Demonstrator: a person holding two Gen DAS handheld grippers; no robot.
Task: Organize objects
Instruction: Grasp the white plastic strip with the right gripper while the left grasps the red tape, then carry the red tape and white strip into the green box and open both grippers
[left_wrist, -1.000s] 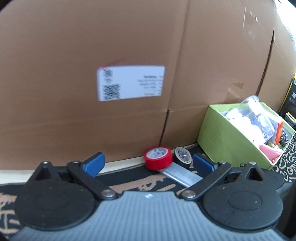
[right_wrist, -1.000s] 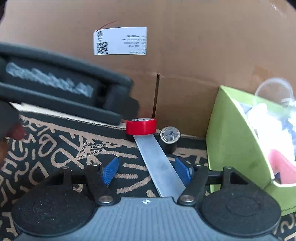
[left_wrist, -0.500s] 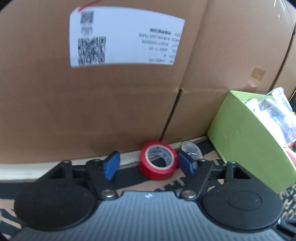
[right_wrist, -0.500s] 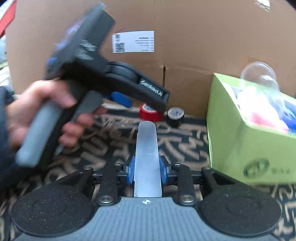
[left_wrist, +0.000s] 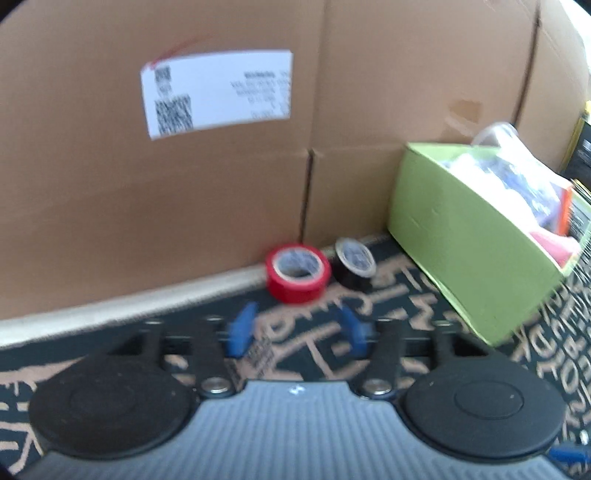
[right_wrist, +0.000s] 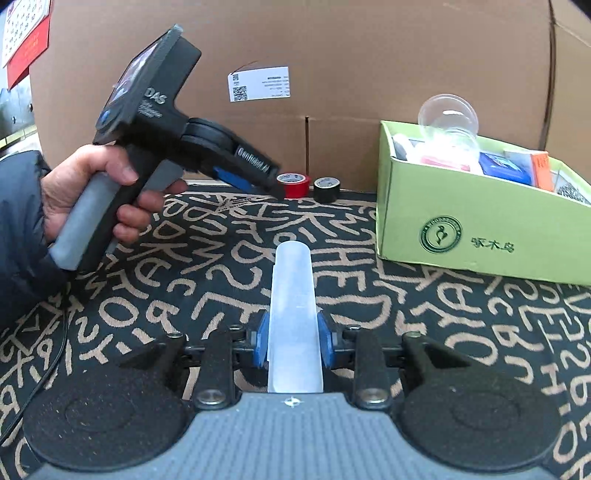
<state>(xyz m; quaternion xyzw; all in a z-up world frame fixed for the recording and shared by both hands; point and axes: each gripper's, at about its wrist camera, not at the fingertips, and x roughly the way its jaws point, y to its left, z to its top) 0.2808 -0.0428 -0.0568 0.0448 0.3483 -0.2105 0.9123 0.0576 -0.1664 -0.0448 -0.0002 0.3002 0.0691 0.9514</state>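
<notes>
Two tape rolls, red (left_wrist: 297, 273) and black (left_wrist: 354, 263), side by side near my left gripper (left_wrist: 295, 328), fingers apart. My right gripper (right_wrist: 293, 341): clamped on a translucent strip (right_wrist: 293, 314).

This is looking like a home storage corner. A letter-patterned rug (right_wrist: 221, 280) is covering the floor, and a labelled cardboard box (right_wrist: 332, 55) is standing behind a green box (right_wrist: 461, 221) of odds and ends.
</notes>
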